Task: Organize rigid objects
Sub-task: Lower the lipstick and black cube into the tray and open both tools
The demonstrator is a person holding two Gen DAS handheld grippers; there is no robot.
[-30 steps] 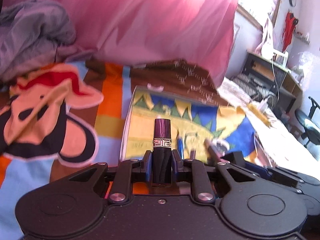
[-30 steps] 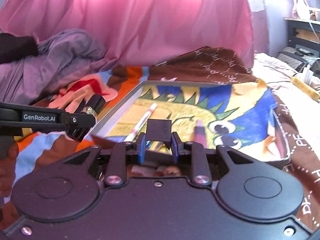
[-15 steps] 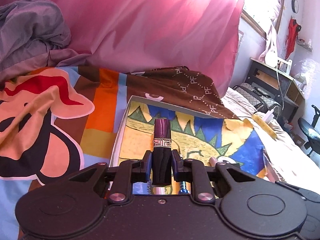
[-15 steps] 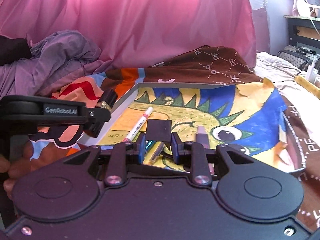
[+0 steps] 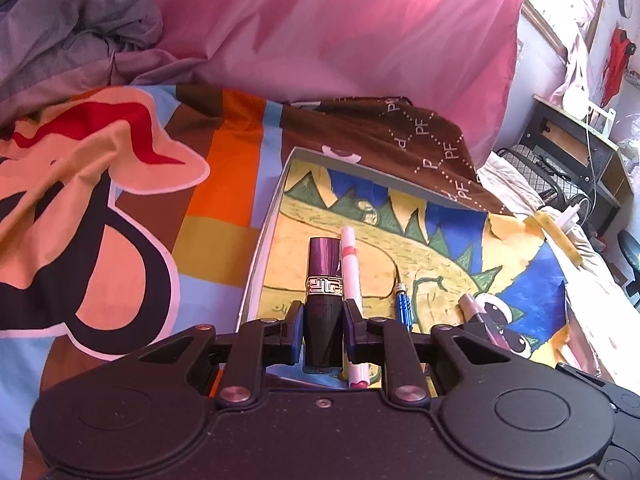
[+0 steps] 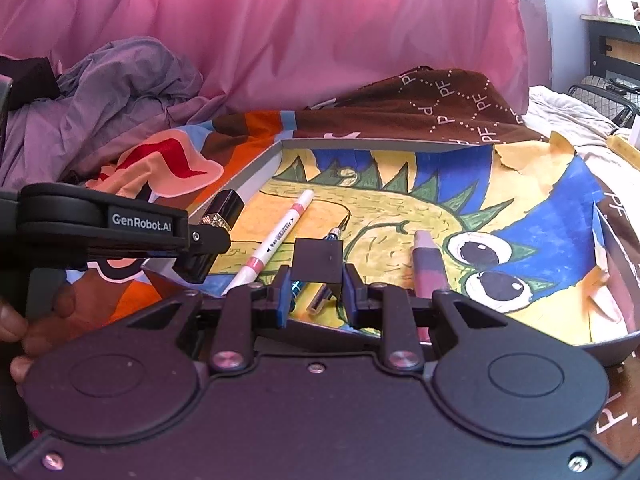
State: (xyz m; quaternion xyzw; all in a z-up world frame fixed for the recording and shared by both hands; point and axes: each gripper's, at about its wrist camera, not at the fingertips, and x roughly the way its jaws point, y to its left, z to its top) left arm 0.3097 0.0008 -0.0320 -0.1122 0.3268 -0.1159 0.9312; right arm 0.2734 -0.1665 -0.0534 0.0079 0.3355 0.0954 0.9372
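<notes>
My left gripper (image 5: 322,326) is shut on a black and purple lipstick (image 5: 323,280) with a silver band, held over the near left part of a grey tray (image 6: 256,170) lined with a dinosaur drawing. In the right wrist view that left gripper (image 6: 208,248) hovers at the tray's left rim with the lipstick (image 6: 224,210) sticking out. My right gripper (image 6: 316,288) is shut on a small black box (image 6: 318,260) above the tray's near edge. In the tray lie a white and pink marker (image 6: 276,240), a blue pen (image 5: 402,306) and a mauve tube (image 6: 428,268).
The tray lies on a bed with a colourful cartoon sheet (image 5: 100,184). A brown dotted cloth (image 6: 440,108) overlaps the tray's far edge. A pink curtain (image 6: 300,28) and crumpled purple clothing (image 6: 112,96) lie behind. A person's hand (image 6: 24,320) holds the left gripper.
The left gripper has carried the lipstick rightward over the tray's left rim, so marker and blue pen now show beside it. The right gripper, holding the black box, stayed nearly still.
</notes>
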